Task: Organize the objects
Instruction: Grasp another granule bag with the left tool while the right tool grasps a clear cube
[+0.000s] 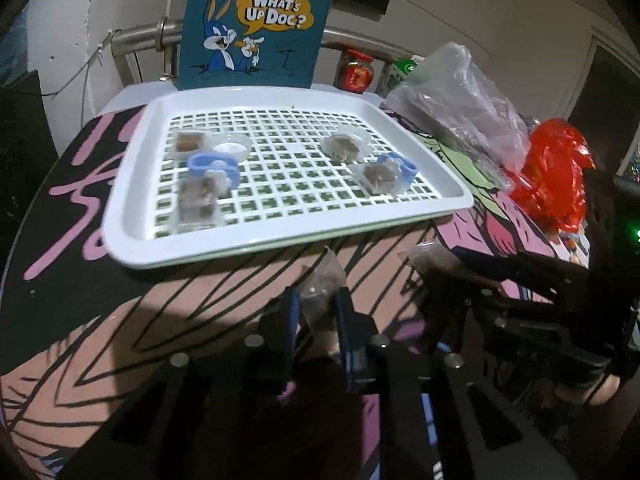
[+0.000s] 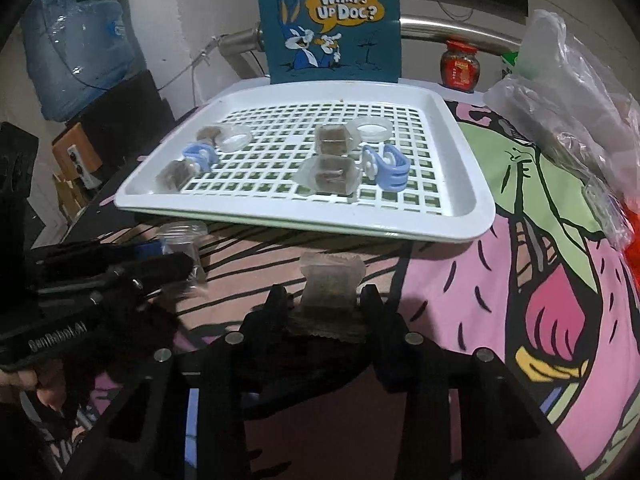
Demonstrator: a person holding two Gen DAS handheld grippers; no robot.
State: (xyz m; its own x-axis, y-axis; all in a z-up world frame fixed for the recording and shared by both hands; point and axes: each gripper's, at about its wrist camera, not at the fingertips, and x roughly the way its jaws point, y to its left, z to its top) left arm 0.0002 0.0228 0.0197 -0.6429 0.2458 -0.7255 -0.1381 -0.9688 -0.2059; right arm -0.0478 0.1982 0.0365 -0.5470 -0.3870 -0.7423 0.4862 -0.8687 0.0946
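Cartoon tablecloth (image 2: 500,240) | both tongs (image 1: 316,300) (image 2: 326,300) pinch clear packets (image 1: 322,284) (image 2: 332,280), contents seemingly brown

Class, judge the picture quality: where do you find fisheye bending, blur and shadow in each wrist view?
Left wrist view: white tray edges bow outward, left gripper blurred and dark. Right wrist view: tray rim bows too, right gripper in shadow, corners black.

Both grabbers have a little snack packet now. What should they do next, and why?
Probably lift both packets and carry them over the white tray. The left gripper and right gripper each have jaws shut on a clear packet on the cloth, and similar packets already lie on the tray.
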